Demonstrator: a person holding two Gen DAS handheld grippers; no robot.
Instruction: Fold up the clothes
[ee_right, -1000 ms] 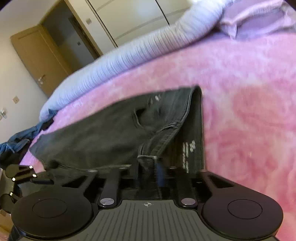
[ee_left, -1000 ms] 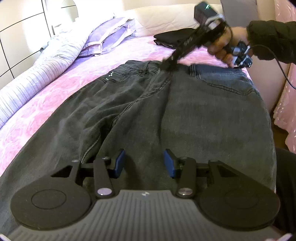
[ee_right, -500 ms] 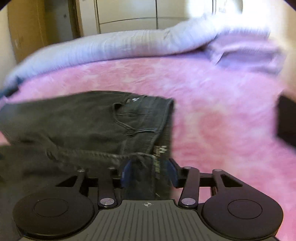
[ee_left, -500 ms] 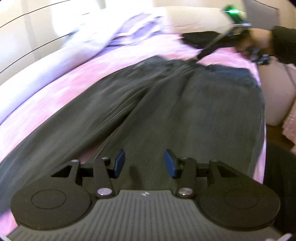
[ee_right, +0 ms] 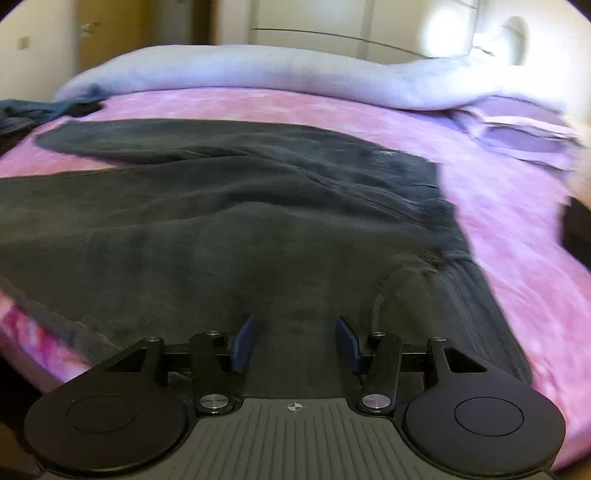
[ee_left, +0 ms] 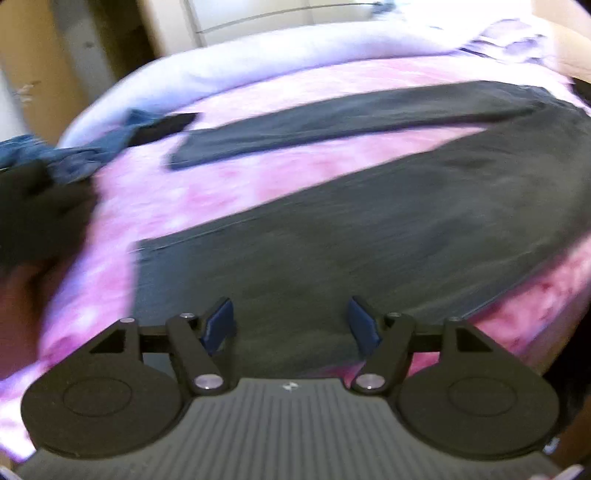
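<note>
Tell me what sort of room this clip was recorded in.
Most likely a home bedroom. Dark grey jeans lie spread on a bed with a pink sheet, a rolled pale quilt runs along its far side, and wardrobe doors stand behind.

Dark grey jeans (ee_right: pixel 229 221) on mottled pink bedspread (ee_right: pixel 517 206).

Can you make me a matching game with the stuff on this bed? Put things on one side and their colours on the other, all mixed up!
Things:
1. spread-out denim jeans
2. flowery bed cover
3. rolled-up duvet along the far edge
4. crumpled denim garment at the far corner

Colours:
A. pale lilac
B. blue
C. dark grey
D. pink

Pairs: 1-C, 2-D, 3-A, 4-B
</note>
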